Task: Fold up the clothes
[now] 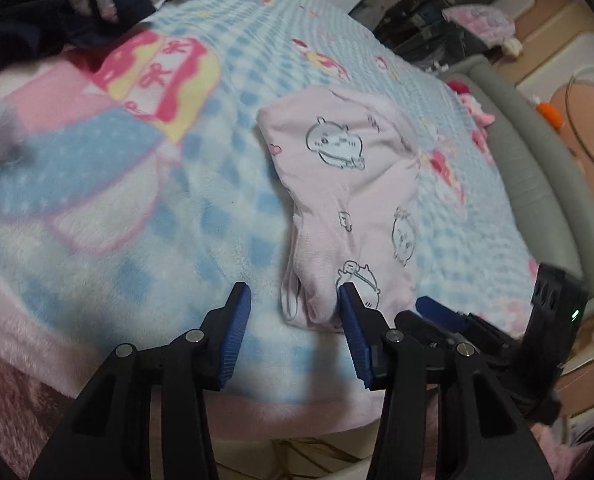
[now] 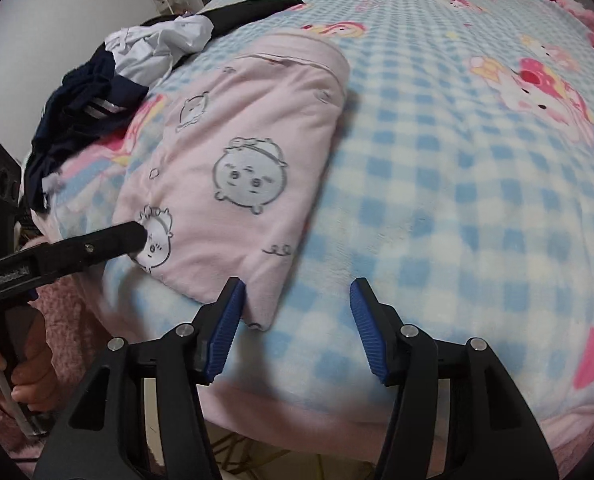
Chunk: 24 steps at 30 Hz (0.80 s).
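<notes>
A folded pink garment (image 1: 349, 184) printed with cartoon faces lies on the blue checked blanket (image 1: 217, 240). My left gripper (image 1: 297, 304) is open at the garment's near end; its right fingertip overlaps the hem, and cloth and blanket show between the jaws. In the right wrist view the same pink garment (image 2: 237, 160) lies left of centre. My right gripper (image 2: 297, 304) stands open over the blanket (image 2: 437, 220), its left finger beside the garment's near corner. A black finger (image 2: 133, 236) of the left gripper rests over the garment's left edge.
A heap of navy and white clothes (image 2: 97, 92) sits at the blanket's back left, also seen as the dark heap (image 1: 57, 8). A grey padded bed frame (image 1: 537, 168) runs along the right. A hand (image 2: 25, 376) holds the left gripper's handle.
</notes>
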Available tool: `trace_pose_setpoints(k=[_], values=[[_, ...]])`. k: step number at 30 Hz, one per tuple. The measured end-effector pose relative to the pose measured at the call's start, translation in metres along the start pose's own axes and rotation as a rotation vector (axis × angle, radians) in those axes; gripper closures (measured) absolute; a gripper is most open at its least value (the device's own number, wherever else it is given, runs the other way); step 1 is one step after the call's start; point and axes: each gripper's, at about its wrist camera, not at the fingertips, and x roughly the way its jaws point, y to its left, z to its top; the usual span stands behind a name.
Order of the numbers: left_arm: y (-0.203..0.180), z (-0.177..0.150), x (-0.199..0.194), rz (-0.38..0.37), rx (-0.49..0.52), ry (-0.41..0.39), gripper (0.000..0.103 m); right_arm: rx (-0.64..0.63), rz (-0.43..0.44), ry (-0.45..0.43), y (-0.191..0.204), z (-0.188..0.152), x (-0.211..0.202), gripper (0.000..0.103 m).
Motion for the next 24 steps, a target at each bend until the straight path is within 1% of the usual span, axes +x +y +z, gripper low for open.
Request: trace_pose_setpoints(k=[1, 2, 3, 4, 5, 6, 7, 9, 10, 12, 13, 15, 16, 17, 18, 19, 20, 22, 23, 24], values=[[0.002, -0.001, -0.002, -0.004, -0.011, 0.000, 0.056, -0.009, -0.018, -0.010, 0.000, -0.001, -0.004, 0.044], [0.004, -0.003, 0.000, -0.063, -0.029, 0.021, 0.055, -0.019, -0.036, -0.021, -0.001, -0.001, -0.008, 0.044], [0.006, -0.005, 0.004, -0.172, -0.055, 0.061, 0.054, -0.010, -0.028, -0.032, -0.003, -0.002, -0.011, 0.044], [0.007, -0.006, 0.009, -0.255, -0.087, 0.098, 0.053, 0.009, 0.009, -0.042, -0.007, -0.001, -0.014, 0.044], [0.006, -0.007, 0.012, -0.277, -0.104, 0.111, 0.053, 0.017, 0.071, -0.040, -0.011, 0.002, -0.014, 0.043], [0.004, -0.009, 0.013, -0.267, -0.103, 0.108, 0.053, 0.019, 0.121, -0.032, -0.014, 0.007, -0.014, 0.043], [0.001, -0.010, 0.015, -0.255, -0.096, 0.107, 0.053, 0.023, 0.149, -0.031, -0.018, 0.016, -0.013, 0.043], [-0.001, -0.010, 0.019, -0.241, -0.095, 0.110, 0.053, 0.033, 0.169, -0.051, -0.023, 0.034, -0.009, 0.043], [0.000, -0.009, 0.021, -0.245, -0.112, 0.103, 0.053, 0.049, 0.187, -0.043, -0.025, 0.042, -0.002, 0.043], [0.004, -0.006, 0.025, -0.244, -0.155, 0.067, 0.053, 0.083, 0.227, -0.018, -0.029, 0.058, 0.014, 0.043], [0.005, -0.005, 0.026, -0.240, -0.165, 0.046, 0.055, 0.104, 0.238, -0.004, -0.030, 0.060, 0.023, 0.043], [0.002, -0.001, 0.026, -0.218, -0.149, 0.012, 0.056, 0.149, 0.255, 0.024, -0.033, 0.062, 0.041, 0.040], [0.000, 0.000, 0.024, -0.198, -0.121, -0.003, 0.061, 0.164, 0.256, 0.015, -0.031, 0.063, 0.044, 0.040], [-0.004, 0.002, 0.021, -0.174, -0.092, -0.019, 0.070, 0.172, 0.254, -0.001, -0.030, 0.062, 0.041, 0.043], [-0.008, 0.004, 0.016, -0.145, -0.061, -0.037, 0.074, 0.157, 0.240, -0.016, -0.026, 0.061, 0.036, 0.052], [-0.012, 0.006, 0.011, -0.117, -0.031, -0.055, 0.077, 0.137, 0.224, -0.031, -0.021, 0.061, 0.030, 0.073], [-0.016, 0.007, 0.006, -0.089, -0.001, -0.074, 0.079, 0.118, 0.207, -0.046, -0.017, 0.061, 0.024, 0.080], [-0.023, 0.013, -0.005, -0.038, 0.051, -0.109, 0.082, 0.079, 0.175, -0.075, -0.007, 0.061, 0.013, 0.089], [-0.025, 0.018, -0.011, -0.019, 0.065, -0.126, 0.082, 0.059, 0.158, -0.090, -0.002, 0.061, 0.007, 0.091], [-0.022, 0.023, -0.019, -0.003, 0.067, -0.146, 0.082, 0.049, 0.164, -0.101, 0.004, 0.059, 0.000, 0.091]])
